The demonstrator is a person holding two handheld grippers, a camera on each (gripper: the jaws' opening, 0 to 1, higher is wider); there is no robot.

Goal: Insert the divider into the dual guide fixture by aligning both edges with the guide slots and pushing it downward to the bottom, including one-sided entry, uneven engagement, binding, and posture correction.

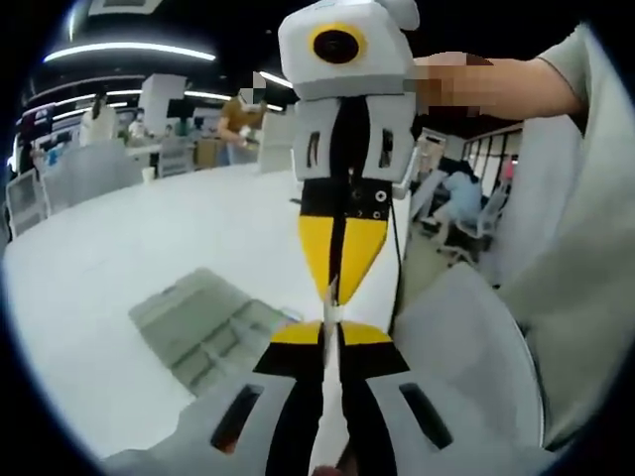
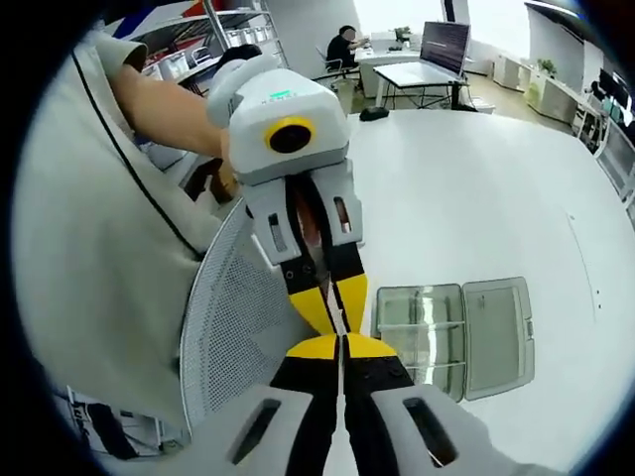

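Two tools, left tool (image 1: 330, 315) and right tool (image 2: 343, 342), both clamp one thin divider (image 1: 327, 397) edge-on above one fixture (image 2: 451, 335) on the white surface (image 2: 476, 188)

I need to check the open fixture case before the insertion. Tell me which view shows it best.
The right gripper view: the clear compartment case lies open on the white table, both halves showing. In the left gripper view it is dimmer, partly hidden by the left gripper.

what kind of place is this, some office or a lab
Most likely an open-plan office. A large white table fills the foreground, desks with a monitor stand behind it, and people sit on office chairs under long ceiling strip lights.
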